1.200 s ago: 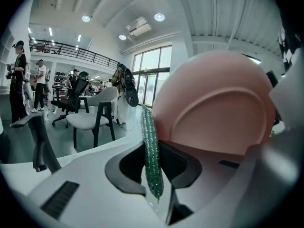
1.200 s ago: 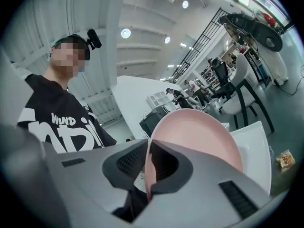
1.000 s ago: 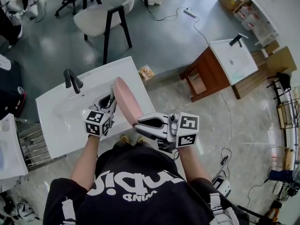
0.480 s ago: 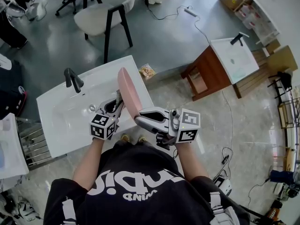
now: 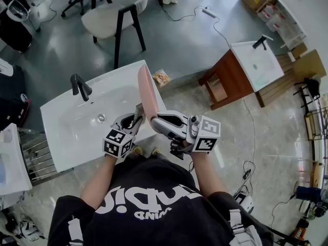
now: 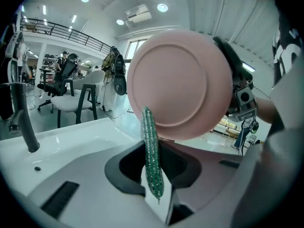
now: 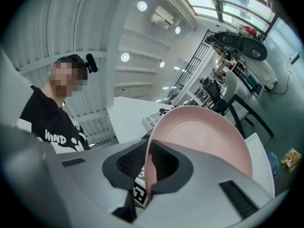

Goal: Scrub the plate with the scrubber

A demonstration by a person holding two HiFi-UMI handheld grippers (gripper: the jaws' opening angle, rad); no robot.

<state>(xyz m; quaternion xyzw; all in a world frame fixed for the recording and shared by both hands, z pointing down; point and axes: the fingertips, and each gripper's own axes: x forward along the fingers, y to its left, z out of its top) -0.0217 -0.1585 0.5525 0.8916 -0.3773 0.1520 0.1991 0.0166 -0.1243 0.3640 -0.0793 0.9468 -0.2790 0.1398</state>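
A pink plate (image 5: 147, 92) stands on edge above the right end of the white sink (image 5: 66, 129). My right gripper (image 5: 156, 120) is shut on its near rim; in the right gripper view the plate (image 7: 209, 137) rises from between the jaws. My left gripper (image 5: 134, 119) sits just left of the plate, shut on a thin green glittery scrubber (image 6: 152, 158). In the left gripper view the scrubber's tip touches the lower edge of the plate's underside (image 6: 183, 82), which faces that camera.
A black faucet (image 5: 79, 87) stands at the sink's far left, seen also as the faucet (image 6: 21, 122). Beyond the sink are a white chair (image 5: 110, 14), a small packet on the floor (image 5: 162, 78) and a wooden stand with a second basin (image 5: 241, 70).
The plate has swung to the right and stands more edge-on to the head camera. My left gripper has slid down and right toward the sink's near edge, staying beside the plate.
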